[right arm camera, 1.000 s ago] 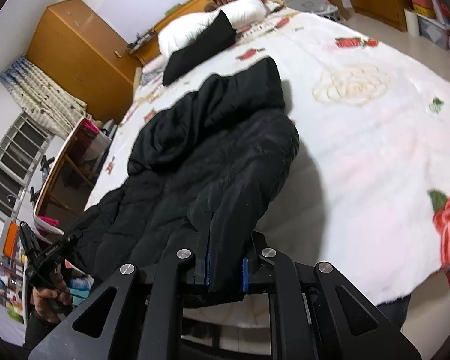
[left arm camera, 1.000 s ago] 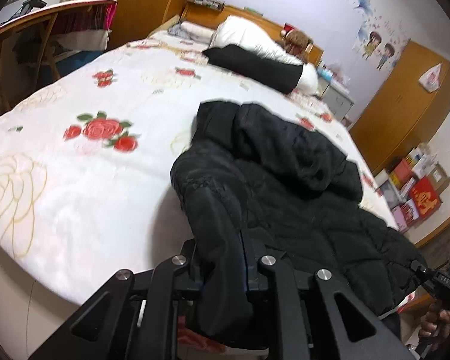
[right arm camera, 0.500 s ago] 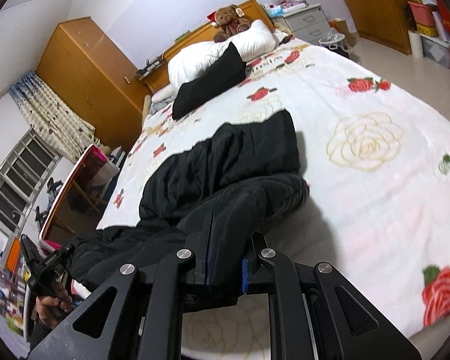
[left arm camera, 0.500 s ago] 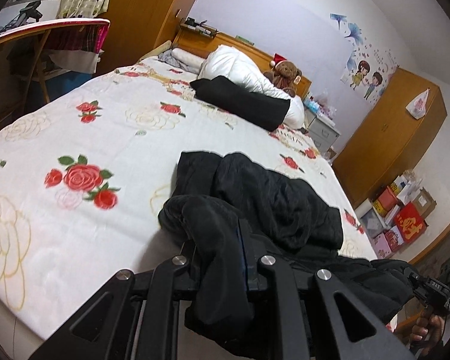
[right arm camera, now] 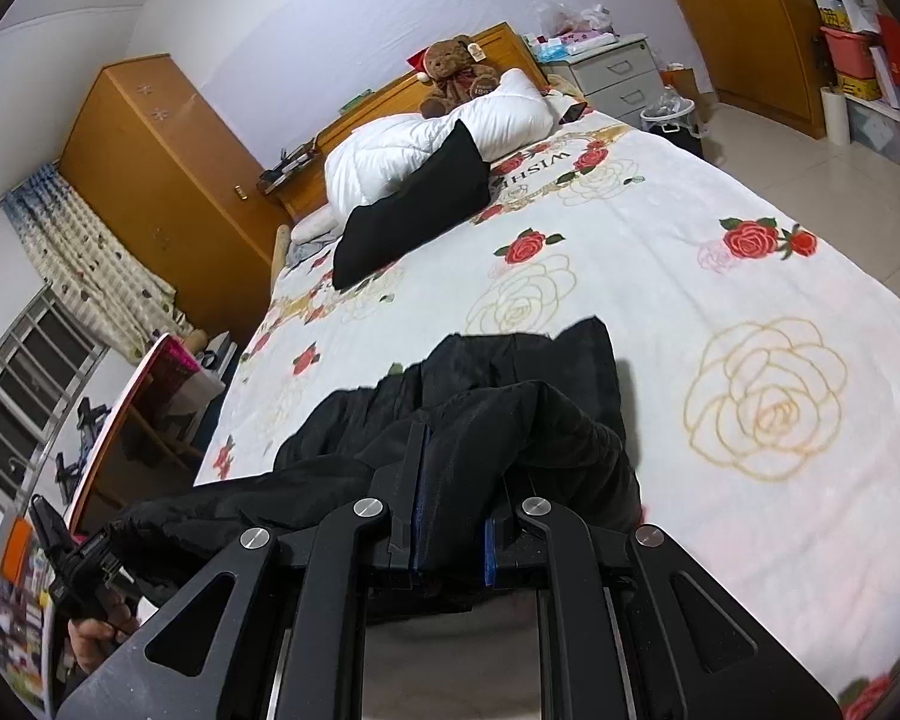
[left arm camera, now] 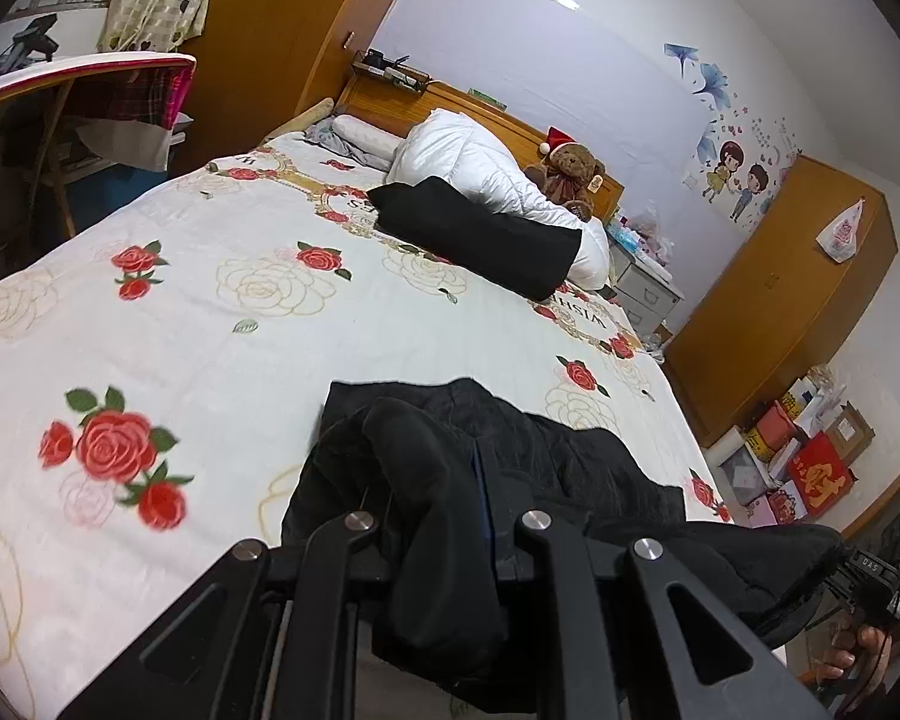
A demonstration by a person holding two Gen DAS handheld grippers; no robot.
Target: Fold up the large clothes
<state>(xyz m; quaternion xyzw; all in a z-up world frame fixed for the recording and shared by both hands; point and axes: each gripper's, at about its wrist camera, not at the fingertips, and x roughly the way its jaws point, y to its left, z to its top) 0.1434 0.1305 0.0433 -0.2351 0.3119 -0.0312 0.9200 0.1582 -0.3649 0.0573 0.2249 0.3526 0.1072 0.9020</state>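
Observation:
A large black padded jacket lies on the rose-print bedspread, its near part lifted and doubled over towards the far part. My left gripper is shut on one corner of the jacket's near edge. My right gripper is shut on the other corner; the jacket bunches over its fingers. Each gripper shows at the edge of the other's view, the right one and the left one, with the jacket's edge stretched between them.
A folded black garment leans on a white duvet with a teddy bear at the headboard. A desk stands left of the bed, a nightstand, wardrobe and boxes on the right.
Both grippers have risen and moved forward over the bed, carrying the jacket's near edge up and towards its far part, so the jacket now lies shorter and doubled.

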